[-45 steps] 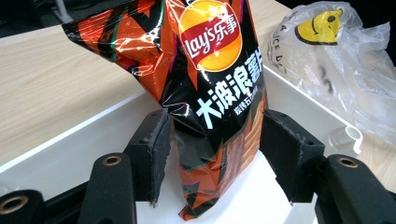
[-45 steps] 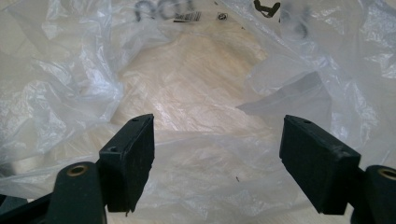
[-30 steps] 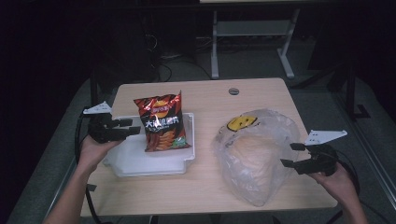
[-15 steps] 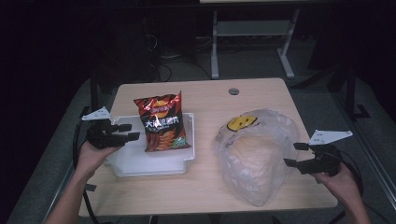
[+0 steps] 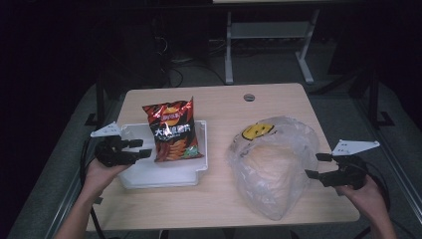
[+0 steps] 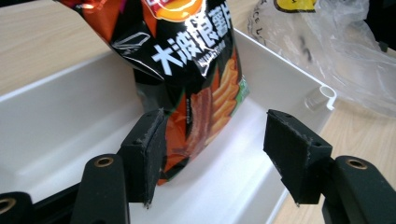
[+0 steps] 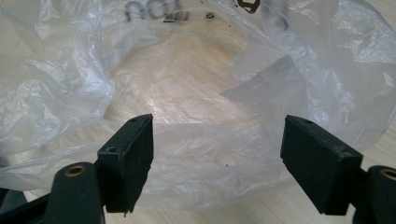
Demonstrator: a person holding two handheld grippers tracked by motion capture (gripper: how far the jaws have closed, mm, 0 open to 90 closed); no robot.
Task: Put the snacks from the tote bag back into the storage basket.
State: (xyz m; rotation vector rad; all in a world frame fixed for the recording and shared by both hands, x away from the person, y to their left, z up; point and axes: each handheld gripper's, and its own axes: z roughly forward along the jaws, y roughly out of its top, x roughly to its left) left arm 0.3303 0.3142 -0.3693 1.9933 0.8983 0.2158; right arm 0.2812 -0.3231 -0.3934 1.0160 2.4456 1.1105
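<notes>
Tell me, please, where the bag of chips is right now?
In the high view, the chip bag lies in the white tray on the table's left half, beside the open left gripper and left of the clear plastic bag.

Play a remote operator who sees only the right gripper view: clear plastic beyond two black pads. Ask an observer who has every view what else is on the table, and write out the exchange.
Observer: Left of the plastic bag, a red chip bag lies in a white tray, its top over the far rim.
Operator: Where is the other claw?
Observer: The left claw is at the tray's left side, pointing at the chip bag.
Operator: Is it gripping the bag?
Observer: No. In the left gripper view its pads stand wide apart with nothing pinched.
</notes>
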